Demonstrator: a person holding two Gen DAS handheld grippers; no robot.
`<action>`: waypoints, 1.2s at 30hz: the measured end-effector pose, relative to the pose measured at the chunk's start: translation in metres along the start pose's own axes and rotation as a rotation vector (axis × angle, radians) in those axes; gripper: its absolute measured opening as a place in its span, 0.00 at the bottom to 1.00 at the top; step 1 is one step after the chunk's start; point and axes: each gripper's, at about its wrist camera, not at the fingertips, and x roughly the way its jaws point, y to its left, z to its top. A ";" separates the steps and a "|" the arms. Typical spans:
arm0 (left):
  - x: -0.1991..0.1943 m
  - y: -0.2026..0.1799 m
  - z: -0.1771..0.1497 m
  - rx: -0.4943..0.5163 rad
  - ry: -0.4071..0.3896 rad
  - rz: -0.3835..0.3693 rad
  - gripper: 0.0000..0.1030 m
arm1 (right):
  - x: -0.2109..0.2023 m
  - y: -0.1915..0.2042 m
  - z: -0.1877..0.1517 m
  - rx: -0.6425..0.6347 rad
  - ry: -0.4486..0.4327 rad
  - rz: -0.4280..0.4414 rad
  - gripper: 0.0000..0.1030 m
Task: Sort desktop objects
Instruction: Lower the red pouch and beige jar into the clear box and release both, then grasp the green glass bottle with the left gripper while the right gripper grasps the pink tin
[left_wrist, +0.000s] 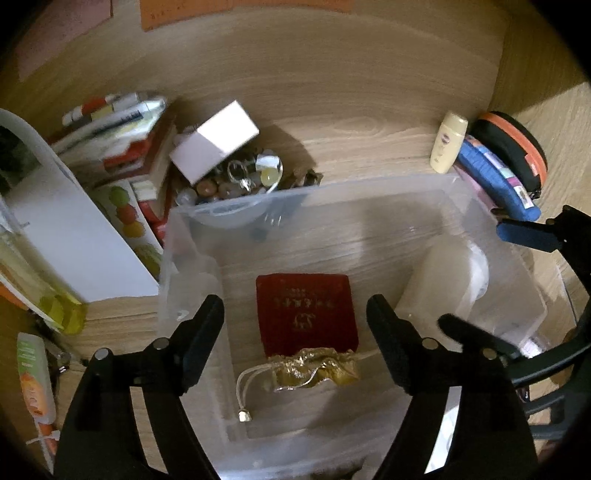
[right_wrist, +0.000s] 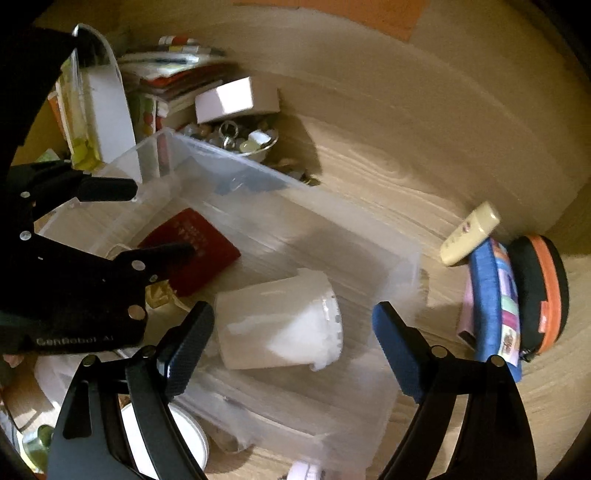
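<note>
A clear plastic bin (left_wrist: 480, 206) (right_wrist: 399, 254) sits on the wooden desk. Inside lie a red velvet pouch (left_wrist: 306, 310) (right_wrist: 199, 251) with a gold top and a white plastic jar (left_wrist: 447, 280) (right_wrist: 280, 325) on its side. My left gripper (left_wrist: 295, 321) is open above the pouch, holding nothing; it also shows in the right wrist view (right_wrist: 162, 221). My right gripper (right_wrist: 295, 328) is open, its fingers either side of the jar and over the bin's right end. One blue pad of it shows at the right of the left wrist view (left_wrist: 524, 232).
Behind the bin are a bowl of small trinkets (left_wrist: 240, 177) (right_wrist: 240, 140), a white box (left_wrist: 218, 140), stacked books (left_wrist: 140, 155) and a white stand (left_wrist: 55, 221). To the right stand a cream bottle (left_wrist: 447, 144) (right_wrist: 469, 236), a blue pouch (right_wrist: 491, 302) and an orange-black case (right_wrist: 546, 291).
</note>
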 end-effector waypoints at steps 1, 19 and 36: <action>-0.005 0.001 0.000 0.001 -0.013 -0.001 0.77 | -0.004 -0.003 -0.001 0.008 -0.012 -0.005 0.83; -0.104 0.014 -0.041 -0.024 -0.152 0.049 0.92 | -0.093 -0.036 -0.060 0.159 -0.128 -0.044 0.85; -0.121 0.003 -0.160 -0.070 0.000 0.050 0.92 | -0.044 -0.051 -0.112 0.261 0.020 0.113 0.85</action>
